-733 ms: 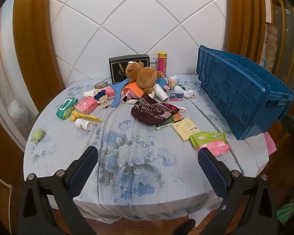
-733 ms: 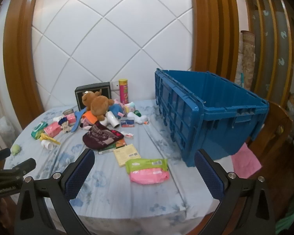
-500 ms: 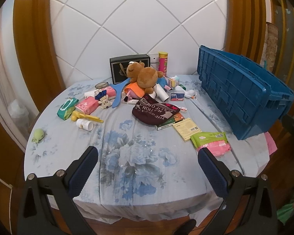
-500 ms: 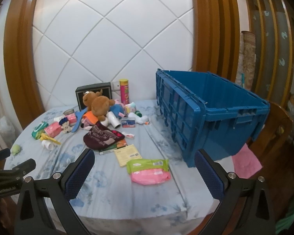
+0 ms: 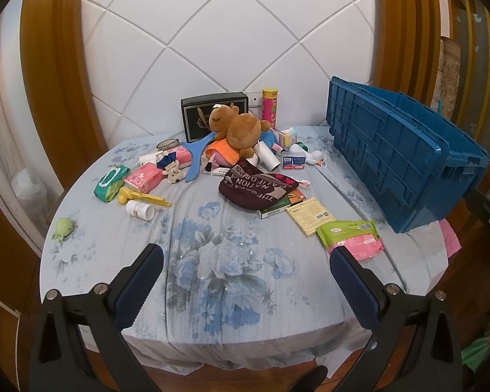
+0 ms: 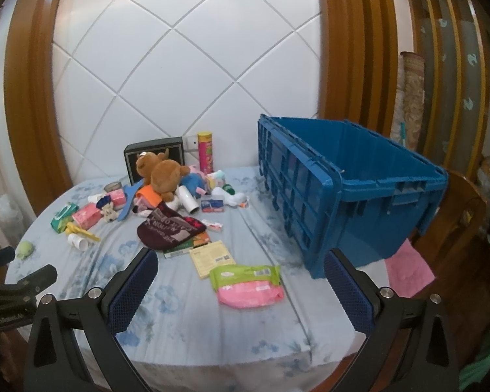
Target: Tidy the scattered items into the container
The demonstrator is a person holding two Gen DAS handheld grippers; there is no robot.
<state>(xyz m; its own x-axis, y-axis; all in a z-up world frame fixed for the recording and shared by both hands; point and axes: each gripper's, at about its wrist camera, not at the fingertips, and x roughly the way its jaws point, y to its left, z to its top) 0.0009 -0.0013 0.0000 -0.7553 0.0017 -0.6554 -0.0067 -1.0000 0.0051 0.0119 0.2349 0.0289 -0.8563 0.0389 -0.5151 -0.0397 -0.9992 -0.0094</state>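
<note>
Right wrist view: both grippers (image 6: 236, 281) (image 5: 246, 276) gape wide, empty, near blue crate (image 6: 369, 196).

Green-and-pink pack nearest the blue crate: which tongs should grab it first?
Probably the right tongs: open, with the green-and-pink pack lying almost centred ahead and the blue crate just beside. In the left tongs view it sits off toward the right finger.

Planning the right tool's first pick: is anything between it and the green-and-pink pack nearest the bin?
Nothing visible. The right tool is open, and only bare floral sheet lies between it and the pack. The yellow packet sits beyond it, the blue bin to the right.
</note>
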